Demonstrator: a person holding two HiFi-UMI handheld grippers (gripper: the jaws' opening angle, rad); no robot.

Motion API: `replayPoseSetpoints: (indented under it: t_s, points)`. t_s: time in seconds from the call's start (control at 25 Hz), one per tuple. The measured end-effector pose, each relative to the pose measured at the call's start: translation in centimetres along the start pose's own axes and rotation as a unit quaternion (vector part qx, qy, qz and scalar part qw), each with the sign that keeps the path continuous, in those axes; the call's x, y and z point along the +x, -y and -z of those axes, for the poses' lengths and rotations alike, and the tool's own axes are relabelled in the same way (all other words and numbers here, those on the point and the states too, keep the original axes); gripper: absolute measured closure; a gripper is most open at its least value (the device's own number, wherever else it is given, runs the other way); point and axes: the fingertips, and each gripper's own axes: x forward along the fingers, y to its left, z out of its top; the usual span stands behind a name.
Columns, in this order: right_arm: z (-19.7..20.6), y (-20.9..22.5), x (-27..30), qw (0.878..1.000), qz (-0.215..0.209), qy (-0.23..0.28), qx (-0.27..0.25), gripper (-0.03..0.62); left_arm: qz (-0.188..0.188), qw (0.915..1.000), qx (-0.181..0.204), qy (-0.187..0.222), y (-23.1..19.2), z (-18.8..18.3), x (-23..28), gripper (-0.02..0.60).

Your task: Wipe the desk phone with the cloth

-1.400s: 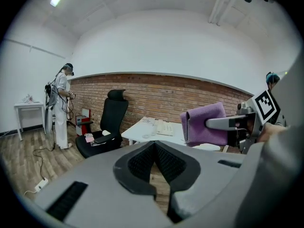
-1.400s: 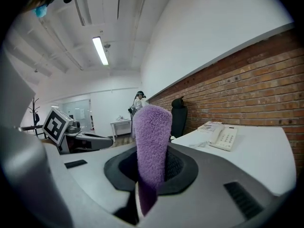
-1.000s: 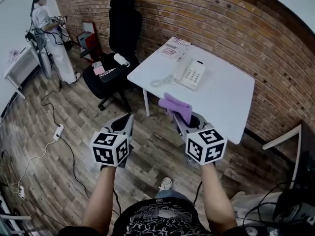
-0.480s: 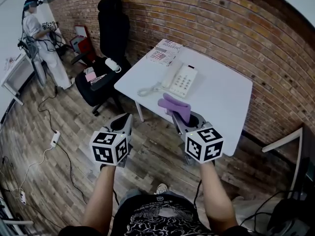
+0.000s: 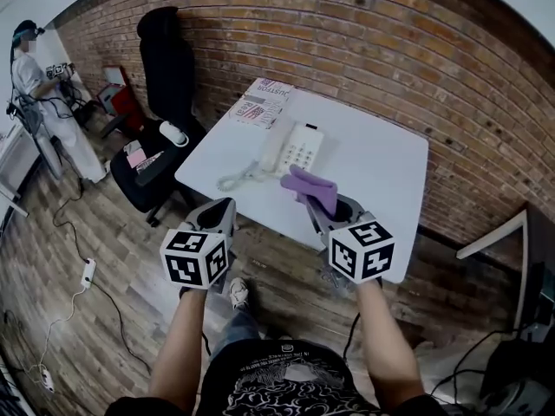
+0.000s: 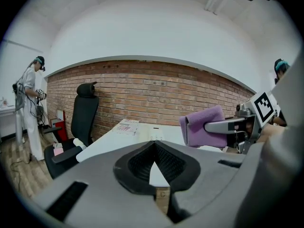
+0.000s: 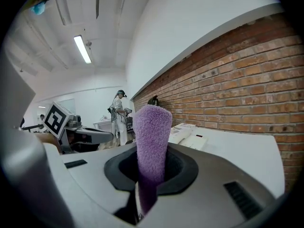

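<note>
Compared with a second ago, the white worktop sits lower and further left in the head view, nearer both grippers. The person in white has slid to the left edge. The grippers hold the same spots in the view, and the cloth is still clamped.

The desk phone lies flat on the worktop. Its long axis runs away from the wearer and leans slightly right. The handset rests along its left side, and the coiled cord trails from its near-left end.

The purple cloth is just short of the phone's near end, held above the worktop's edge. It is folded into a thick roll that points from the fingers towards the phone. In the right gripper view the cloth stands as an upright column.

The right gripper has its fingers pinched on the cloth's lower end. The left gripper, to the phone's near left over the wooden floor, has its fingertips closed together, with nothing between them.
</note>
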Motion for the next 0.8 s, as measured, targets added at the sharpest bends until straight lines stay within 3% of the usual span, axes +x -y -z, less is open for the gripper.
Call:
replayPoseSetpoints:
  t_s: [0.24, 0.8]
  points:
    - [0.0, 3.9, 2.8, 0.999, 0.037, -0.010, 0.008, 0.549, 0.038, 0.9992, 0.007, -0.015, -0.9, -0.6, 5.1, 0.575]
    - [-3.8, 14.0, 13.9, 0.988, 0.145, -0.040, 0.021, 0.549, 0.134, 0.9891, 0.029, -0.055, -8.8, -4.5, 18.3, 0.575]
